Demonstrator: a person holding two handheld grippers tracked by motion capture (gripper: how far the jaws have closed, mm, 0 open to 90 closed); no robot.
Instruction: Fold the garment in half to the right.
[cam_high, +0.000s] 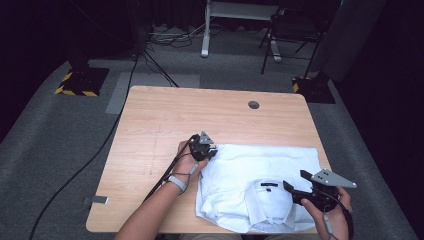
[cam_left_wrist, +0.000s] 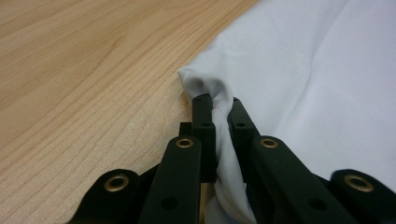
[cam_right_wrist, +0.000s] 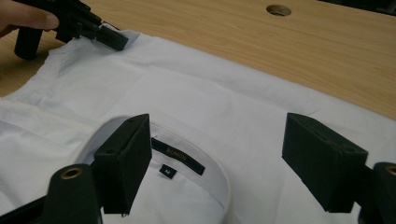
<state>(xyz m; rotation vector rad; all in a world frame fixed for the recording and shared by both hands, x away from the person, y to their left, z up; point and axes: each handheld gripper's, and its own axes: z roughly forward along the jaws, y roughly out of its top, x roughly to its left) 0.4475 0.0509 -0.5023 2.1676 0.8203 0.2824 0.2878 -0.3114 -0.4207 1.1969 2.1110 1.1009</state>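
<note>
The shirt (cam_high: 260, 180) lay spread on the near right part of the worktop (cam_high: 165, 120), collar (cam_high: 270, 186) toward the person, apparently mid-fold. The left tongs (cam_high: 214, 150) were clenched on its far left corner (cam_left_wrist: 205, 86), pinching a bunch of cloth. The right tongs (cam_high: 290, 192) hung released above the collar, gripping nothing. Next, they probably needed a matching hold on the opposite edge. Only a cable hole (cam_high: 253, 105) lay beyond; nothing blocked the way.

Left gripper (cam_high: 209, 151) sits low, jaws pinched tight; right gripper (cam_high: 295, 188) hovers with jaws spread wide.
</note>
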